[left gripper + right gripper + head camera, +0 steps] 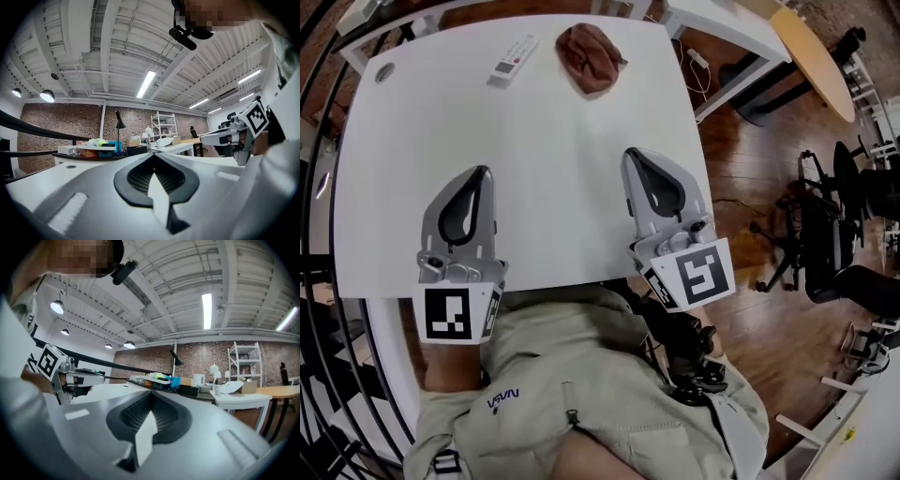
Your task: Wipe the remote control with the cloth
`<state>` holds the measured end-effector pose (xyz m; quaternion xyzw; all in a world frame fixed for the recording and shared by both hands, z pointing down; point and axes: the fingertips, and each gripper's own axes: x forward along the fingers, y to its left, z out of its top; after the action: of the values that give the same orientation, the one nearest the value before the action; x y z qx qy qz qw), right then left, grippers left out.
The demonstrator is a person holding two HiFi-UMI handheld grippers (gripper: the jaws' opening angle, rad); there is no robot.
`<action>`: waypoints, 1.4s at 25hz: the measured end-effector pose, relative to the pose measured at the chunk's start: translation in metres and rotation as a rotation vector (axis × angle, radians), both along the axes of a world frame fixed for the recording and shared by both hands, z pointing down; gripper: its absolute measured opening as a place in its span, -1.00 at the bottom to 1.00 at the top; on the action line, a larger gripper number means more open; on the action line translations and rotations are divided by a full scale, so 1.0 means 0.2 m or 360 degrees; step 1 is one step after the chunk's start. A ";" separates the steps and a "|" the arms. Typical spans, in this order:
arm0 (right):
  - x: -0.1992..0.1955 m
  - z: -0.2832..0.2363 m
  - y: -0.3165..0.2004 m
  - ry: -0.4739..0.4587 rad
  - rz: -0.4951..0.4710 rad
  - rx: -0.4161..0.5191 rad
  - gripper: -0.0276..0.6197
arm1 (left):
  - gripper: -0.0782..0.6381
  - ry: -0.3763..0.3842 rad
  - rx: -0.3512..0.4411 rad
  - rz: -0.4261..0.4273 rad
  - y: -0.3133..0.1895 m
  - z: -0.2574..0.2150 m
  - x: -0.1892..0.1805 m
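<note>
A white remote control (513, 58) lies at the far edge of the white table (544, 159), left of centre. Just to its right sits a crumpled reddish-brown cloth (590, 57). My left gripper (474, 172) rests low over the near left part of the table, shut with nothing between its jaws. My right gripper (635, 155) is at the near right, also shut and empty. Both point away from me toward the far edge, well short of the remote and cloth. In the left gripper view the closed tips (153, 155) meet; the right gripper view shows its closed tips (150, 393) the same way.
The table's near edge runs just under both grippers, against the person's torso. A small round grommet (384, 71) sits at the far left corner. Black railing bars curve along the left. To the right are wooden floor, office chairs (830, 244) and another table (811, 52).
</note>
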<state>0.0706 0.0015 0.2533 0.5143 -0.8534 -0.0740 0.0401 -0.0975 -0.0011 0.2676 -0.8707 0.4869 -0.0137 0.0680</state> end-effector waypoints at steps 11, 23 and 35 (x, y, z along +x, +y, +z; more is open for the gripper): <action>0.01 0.25 0.00 -0.0058 0.0033 -0.0260 -0.91 | -0.77 0.0074 -0.0148 -0.0011 0.06 0.11 -0.06; 0.01 0.29 -0.03 -0.0034 0.0089 -0.0279 -0.91 | -0.77 0.0061 -0.0230 -0.0033 -0.02 0.19 -0.05; 0.00 0.28 -0.04 -0.0044 0.0091 -0.0275 -0.91 | -0.77 0.0068 -0.0252 -0.0049 -0.02 0.19 -0.07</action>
<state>0.0699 -0.0062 0.3096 0.5340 -0.8421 0.0082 0.0748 -0.1114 -0.0059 0.3065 -0.8659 0.4989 -0.0347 -0.0116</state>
